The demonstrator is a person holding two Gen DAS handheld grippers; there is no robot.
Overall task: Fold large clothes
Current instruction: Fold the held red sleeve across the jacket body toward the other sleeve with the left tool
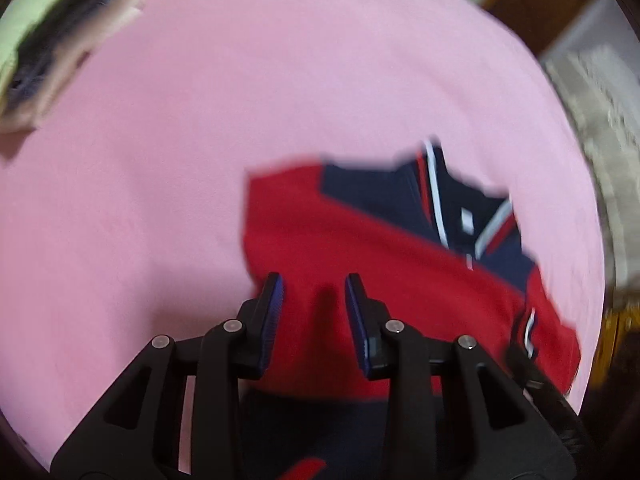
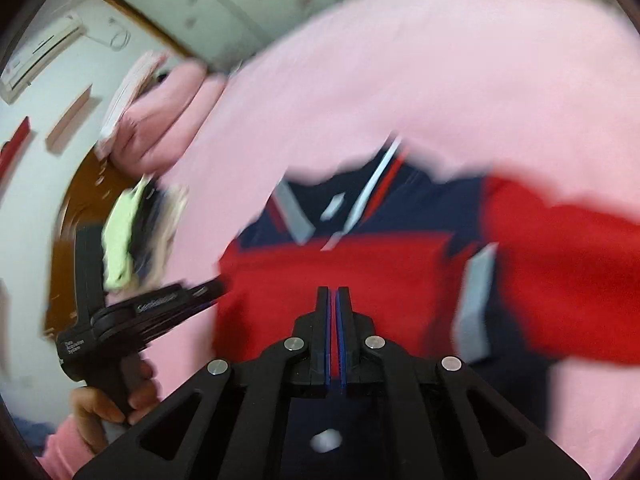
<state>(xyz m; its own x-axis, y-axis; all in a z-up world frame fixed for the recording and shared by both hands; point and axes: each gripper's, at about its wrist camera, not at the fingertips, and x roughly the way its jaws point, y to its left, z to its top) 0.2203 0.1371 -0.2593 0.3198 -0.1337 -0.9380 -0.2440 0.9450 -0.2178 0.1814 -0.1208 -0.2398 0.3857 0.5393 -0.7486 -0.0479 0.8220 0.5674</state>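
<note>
A red and navy polo shirt (image 1: 380, 264) with white collar trim lies on the pink bed sheet (image 1: 200, 140). My left gripper (image 1: 314, 280) is open, its fingers spread just above the shirt's red near edge, holding nothing. In the right wrist view the same shirt (image 2: 360, 272) lies ahead, one red sleeve (image 2: 568, 272) out to the right. My right gripper (image 2: 333, 292) is shut, its pads together over the red cloth; no fabric shows between them. The left gripper (image 2: 208, 290) appears at the left, held by a hand, at the shirt's left edge. Both views are motion-blurred.
A stack of folded clothes (image 1: 52, 40), green, dark and beige, lies at the sheet's far left; it also shows in the right wrist view (image 2: 136, 232). Pink pillows (image 2: 168, 120) lie by a wooden headboard (image 2: 80, 208). The bed's right edge (image 1: 592, 208) borders a patterned floor.
</note>
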